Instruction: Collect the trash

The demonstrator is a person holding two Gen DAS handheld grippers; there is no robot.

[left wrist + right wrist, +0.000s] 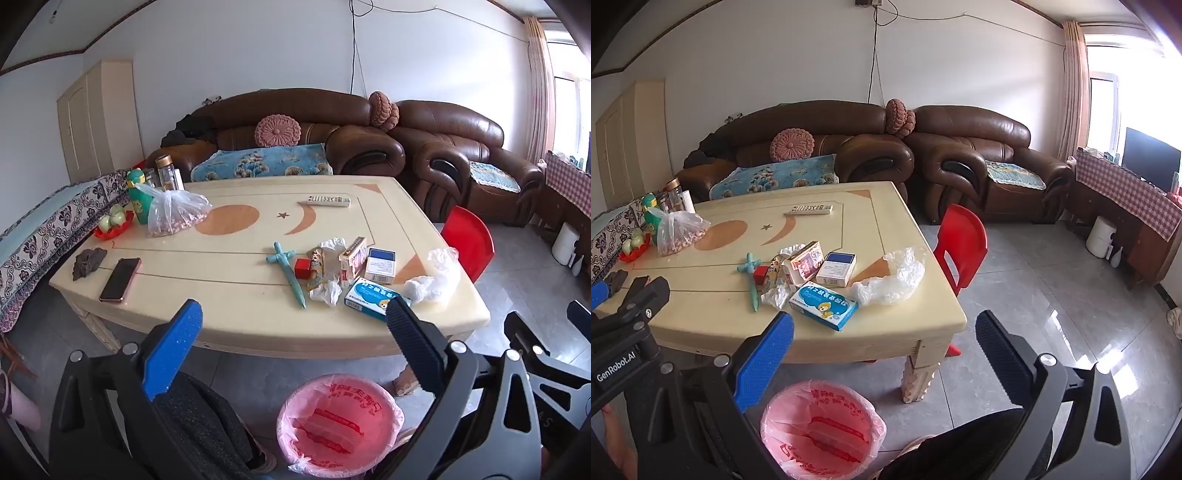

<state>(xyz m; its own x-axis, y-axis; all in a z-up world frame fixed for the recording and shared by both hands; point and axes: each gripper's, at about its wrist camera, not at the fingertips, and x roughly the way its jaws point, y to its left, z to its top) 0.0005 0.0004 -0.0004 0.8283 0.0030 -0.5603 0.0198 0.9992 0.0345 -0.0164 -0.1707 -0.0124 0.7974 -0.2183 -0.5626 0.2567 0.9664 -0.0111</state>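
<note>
Currently: I hold both tools back from the table, so I see all targets.
Left gripper: spread wide, nothing held.
Right gripper: spread wide, nothing held.
Trash: boxes, wrappers and crumpled plastic clustered near the table's front right corner.
Bin: pink-lined, on the floor just below the front edge, I judge so drops are short.
Phone: apart at left, I judge not trash.
</note>
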